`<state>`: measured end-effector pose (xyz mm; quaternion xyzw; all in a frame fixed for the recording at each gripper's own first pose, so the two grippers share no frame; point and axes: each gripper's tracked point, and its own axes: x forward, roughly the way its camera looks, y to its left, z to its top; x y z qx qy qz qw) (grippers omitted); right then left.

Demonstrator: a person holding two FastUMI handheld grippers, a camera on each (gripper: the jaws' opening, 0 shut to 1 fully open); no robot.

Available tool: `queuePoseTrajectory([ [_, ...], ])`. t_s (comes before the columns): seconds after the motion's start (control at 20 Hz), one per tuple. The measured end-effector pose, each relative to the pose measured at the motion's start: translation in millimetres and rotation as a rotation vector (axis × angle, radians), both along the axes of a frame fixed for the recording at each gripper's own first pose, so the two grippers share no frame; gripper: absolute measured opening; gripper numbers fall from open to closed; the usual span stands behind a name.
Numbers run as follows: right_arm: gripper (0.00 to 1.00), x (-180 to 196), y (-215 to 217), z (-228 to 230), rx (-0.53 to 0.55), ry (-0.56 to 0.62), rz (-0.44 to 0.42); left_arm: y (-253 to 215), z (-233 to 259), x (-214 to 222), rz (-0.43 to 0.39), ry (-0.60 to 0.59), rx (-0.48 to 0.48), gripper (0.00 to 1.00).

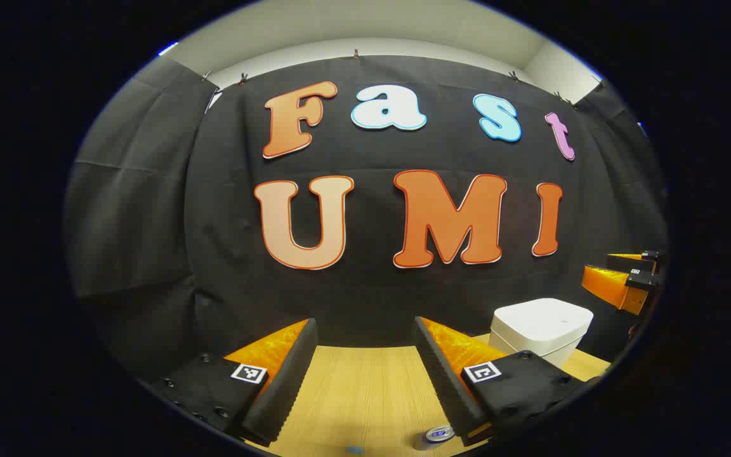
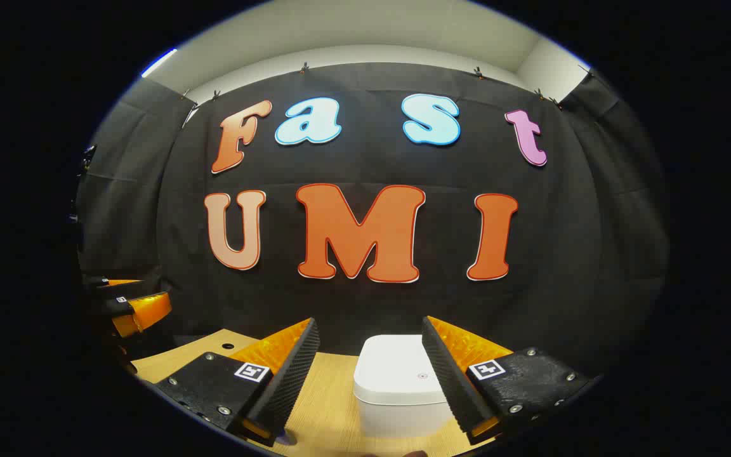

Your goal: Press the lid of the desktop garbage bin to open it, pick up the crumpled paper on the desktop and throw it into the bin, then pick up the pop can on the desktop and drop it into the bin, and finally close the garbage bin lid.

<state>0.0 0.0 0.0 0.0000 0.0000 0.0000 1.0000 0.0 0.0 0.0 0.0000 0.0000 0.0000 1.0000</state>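
A white garbage bin (image 2: pixel 397 381) with its lid down stands on the wooden desktop, straight ahead of my right gripper (image 2: pixel 368 368), which hangs open above the desk with the bin framed between its fingers, apart from it. In the left gripper view the same bin (image 1: pixel 540 327) sits to the right, and the top of a pop can (image 1: pixel 438 434) shows at the bottom edge beside my right-hand finger. My left gripper (image 1: pixel 365 374) is open with only bare desk between its fingers. The right gripper (image 1: pixel 625 279) appears far right in that view.
The wooden desktop (image 1: pixel 365 393) runs back to the black cloth wall. A small hole (image 2: pixel 227 346) shows in the desk at the left of the right gripper view, near the left gripper (image 2: pixel 131 308) seen at the left edge. A small blue object (image 1: pixel 354 449) lies at the bottom edge.
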Motion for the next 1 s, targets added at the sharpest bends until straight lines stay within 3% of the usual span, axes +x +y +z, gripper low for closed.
queuePoseTrajectory([
  [0.6, 1.0, -3.0, -17.0, -6.8, -0.022, 0.024, -0.004, -18.2, -5.8, 8.8, 0.004, 0.015, -0.03, 0.97],
  [1.0, 0.97, 4.3, -32.8, -18.7, -0.052, 0.069, -0.014, -22.5, -9.7, 7.8, 0.016, 0.025, -0.001, 0.97],
])
